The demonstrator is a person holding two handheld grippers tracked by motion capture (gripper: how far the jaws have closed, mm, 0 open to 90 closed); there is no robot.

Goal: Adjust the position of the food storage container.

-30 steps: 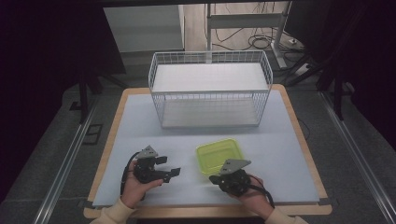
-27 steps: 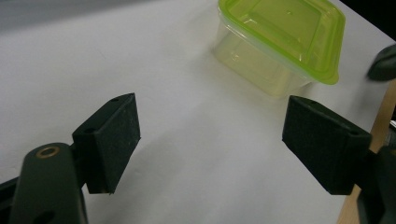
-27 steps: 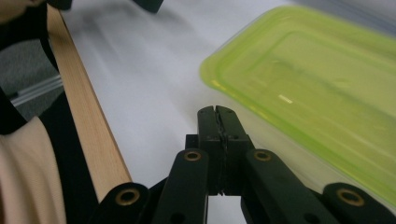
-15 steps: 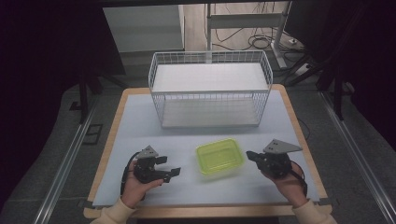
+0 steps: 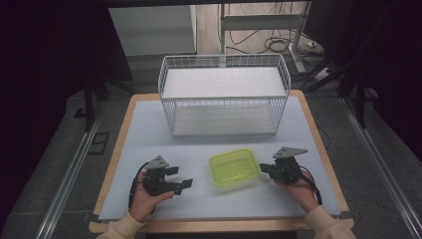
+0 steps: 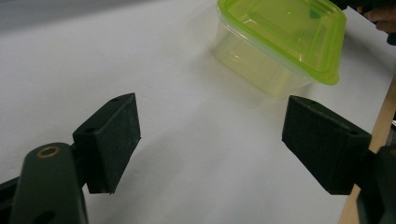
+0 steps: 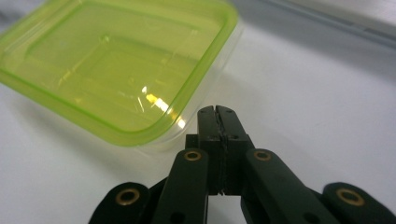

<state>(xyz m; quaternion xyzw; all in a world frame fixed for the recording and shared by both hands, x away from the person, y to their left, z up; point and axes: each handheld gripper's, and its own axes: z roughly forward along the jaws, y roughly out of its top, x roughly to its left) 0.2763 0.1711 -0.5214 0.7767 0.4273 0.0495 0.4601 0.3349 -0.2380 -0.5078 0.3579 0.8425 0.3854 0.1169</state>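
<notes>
Sitting near the table's front edge, about midway along it, the lidded green container has open surface on every side. Your left gripper, jaws spread and empty, waits beside it; your right gripper, jaws clenched on nothing, nearly meets its rim. The wire basket stands toward the back edge.

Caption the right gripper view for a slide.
Shut right gripper beside the lidded green container on the white table.
</notes>
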